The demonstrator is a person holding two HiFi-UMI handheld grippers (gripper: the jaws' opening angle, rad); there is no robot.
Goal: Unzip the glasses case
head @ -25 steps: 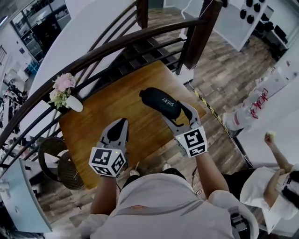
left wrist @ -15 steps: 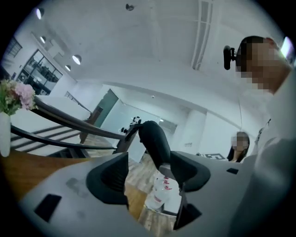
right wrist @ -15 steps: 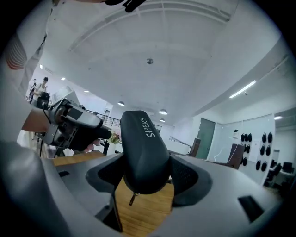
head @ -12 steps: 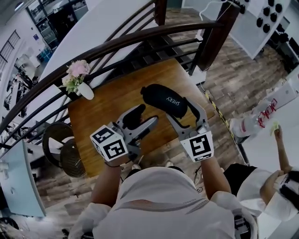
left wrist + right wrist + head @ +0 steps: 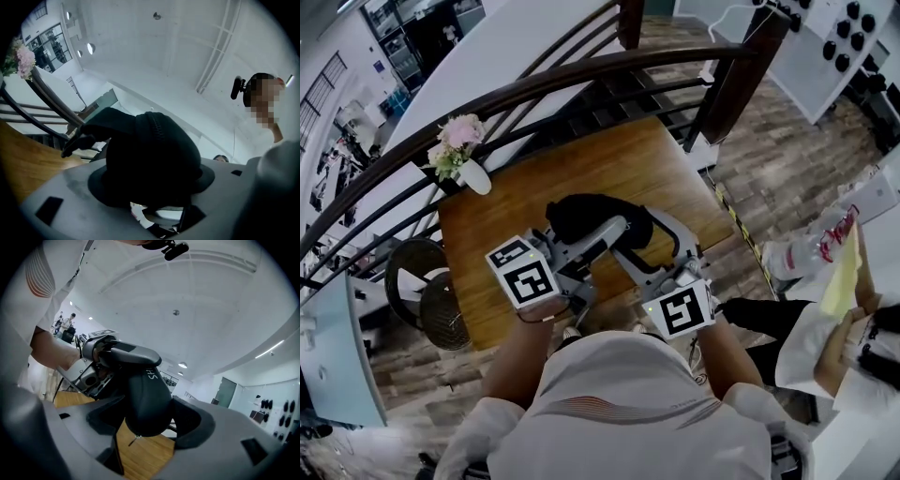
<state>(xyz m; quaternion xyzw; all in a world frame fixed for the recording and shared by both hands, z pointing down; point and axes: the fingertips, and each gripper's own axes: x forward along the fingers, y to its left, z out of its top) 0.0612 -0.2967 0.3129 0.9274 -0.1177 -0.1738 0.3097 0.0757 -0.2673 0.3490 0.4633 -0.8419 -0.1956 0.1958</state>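
Observation:
The black glasses case (image 5: 591,214) is held off the wooden table (image 5: 609,155), just in front of the person. My right gripper (image 5: 642,236) is shut on one end of it, and its pads squeeze the case (image 5: 143,399) from both sides. A small zip pull (image 5: 136,438) dangles below that end. My left gripper (image 5: 605,242) comes in from the left. Its jaws have just been opening and now stand wide around the other end of the case (image 5: 150,154), where the zipper line (image 5: 154,125) runs over the top. I cannot see the left pads pressing on it.
A white vase of pink flowers (image 5: 464,155) stands at the table's far left corner. A dark curved stair railing (image 5: 581,70) runs behind the table. A round wire stool (image 5: 422,295) sits at the left, and a seated person (image 5: 844,328) is at the right.
The case has been lifted from the table's far right and brought nearer and to the left. The left gripper has swung up from the table, opened, and come around the case's end.

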